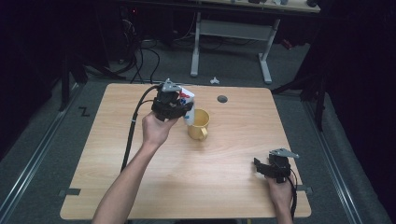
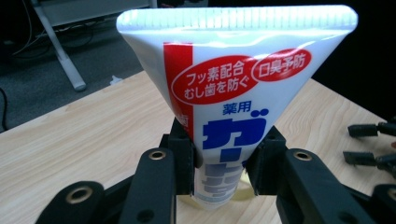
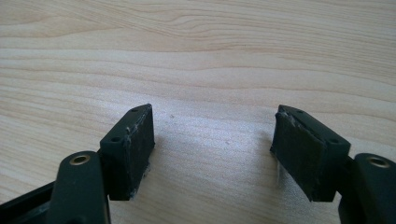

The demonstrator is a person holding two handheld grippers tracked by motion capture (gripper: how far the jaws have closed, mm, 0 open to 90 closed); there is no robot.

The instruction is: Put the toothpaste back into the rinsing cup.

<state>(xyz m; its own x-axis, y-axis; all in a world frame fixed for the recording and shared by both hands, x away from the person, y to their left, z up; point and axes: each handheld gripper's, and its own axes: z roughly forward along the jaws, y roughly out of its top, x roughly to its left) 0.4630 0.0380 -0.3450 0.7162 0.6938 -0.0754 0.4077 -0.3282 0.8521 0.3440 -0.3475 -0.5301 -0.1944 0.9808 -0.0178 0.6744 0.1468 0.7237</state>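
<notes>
Toothpaste tube [image 2: 229, 112] clamped btwn my left gripper [image 2: 219, 161] jaws, over yellow mug [image 1: 199, 124]; right gripper [image 3: 212, 140] jaws wide, nothing btwn.

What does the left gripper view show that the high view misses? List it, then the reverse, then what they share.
Left gripper view alone: the red ovals and blue lettering printed on the toothpaste tube, its ribbed flat end pointing up, and the black pads pressing its narrow lower part from both sides.

High view alone: the yellow mug right beside the tube, the person's forearms, and the right gripper resting apart near the table's near right corner.

Both: the tube clamped in the left gripper above the wooden table.
</notes>
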